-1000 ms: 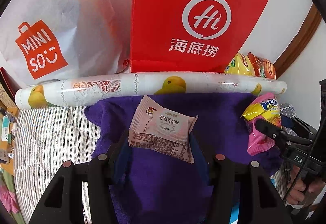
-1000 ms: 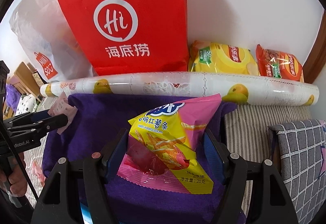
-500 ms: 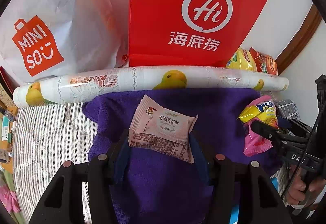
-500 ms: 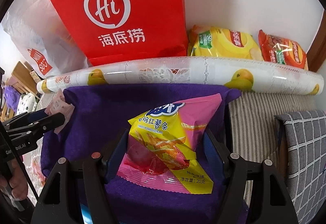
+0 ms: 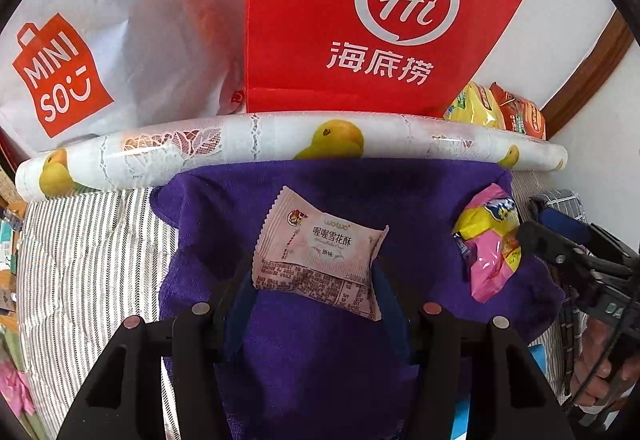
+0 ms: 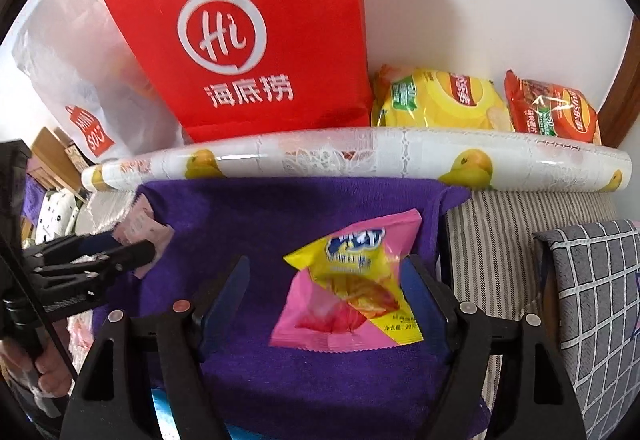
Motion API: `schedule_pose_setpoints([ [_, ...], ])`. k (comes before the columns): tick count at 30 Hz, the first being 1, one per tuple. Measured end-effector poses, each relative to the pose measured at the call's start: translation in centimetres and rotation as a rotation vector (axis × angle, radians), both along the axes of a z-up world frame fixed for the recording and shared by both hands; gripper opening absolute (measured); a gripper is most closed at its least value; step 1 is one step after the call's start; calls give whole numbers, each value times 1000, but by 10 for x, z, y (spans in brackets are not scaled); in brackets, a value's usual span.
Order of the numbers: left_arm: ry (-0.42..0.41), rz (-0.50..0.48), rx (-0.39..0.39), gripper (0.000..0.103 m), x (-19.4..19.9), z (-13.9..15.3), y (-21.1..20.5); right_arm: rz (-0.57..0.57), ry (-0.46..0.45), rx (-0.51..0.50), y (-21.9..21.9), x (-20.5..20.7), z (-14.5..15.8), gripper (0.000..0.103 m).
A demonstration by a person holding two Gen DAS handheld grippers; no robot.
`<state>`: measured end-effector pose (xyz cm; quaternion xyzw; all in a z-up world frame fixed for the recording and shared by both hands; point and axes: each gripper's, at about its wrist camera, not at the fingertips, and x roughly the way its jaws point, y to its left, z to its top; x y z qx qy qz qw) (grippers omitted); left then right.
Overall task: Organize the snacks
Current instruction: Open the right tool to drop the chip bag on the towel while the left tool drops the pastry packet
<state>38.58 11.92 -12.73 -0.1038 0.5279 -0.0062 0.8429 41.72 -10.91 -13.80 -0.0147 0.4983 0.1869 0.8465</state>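
My left gripper is shut on a pale pink snowflake-pastry packet, held flat above the purple towel. In the right wrist view my right gripper has its jaws opening. The pink-and-yellow sweet potato stick packet sits blurred between them, leaning on the right finger, with a wide gap to the left finger. In the left wrist view that packet shows at the right edge of the towel. The left gripper with its pink packet shows at the left of the right wrist view.
A red Hi bag and a white Miniso bag stand against the wall behind a rolled fruit-print sheet. Yellow and red chip bags lie behind the roll. Striped cloth and a checked cushion flank the towel.
The right jaws have spread apart. The sweet potato stick packet has slid toward the right finger and sits smaller and lower between them. The left gripper keeps its packet unchanged.
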Motion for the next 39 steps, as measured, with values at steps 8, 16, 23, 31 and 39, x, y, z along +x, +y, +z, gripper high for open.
schedule_pose_setpoints([
  [8, 28, -8, 10, 56, 3, -6, -5, 12, -34, 24, 4, -9, 14, 77],
  [16, 15, -20, -24, 67, 3, -2, -5, 27, -39, 56, 8, -18, 26, 77],
  [23, -12, -15, -37, 78, 1, 7, -4, 28, -31, 93, 7, -23, 36, 77],
  [31, -33, -11, -23, 79, -5, 18, -7, -2, -100, 75, 7, -39, 56, 77],
  [39, -123, 9, 7, 79, -22, 52, -7, -83, -156, -25, -9, -76, 64, 77],
])
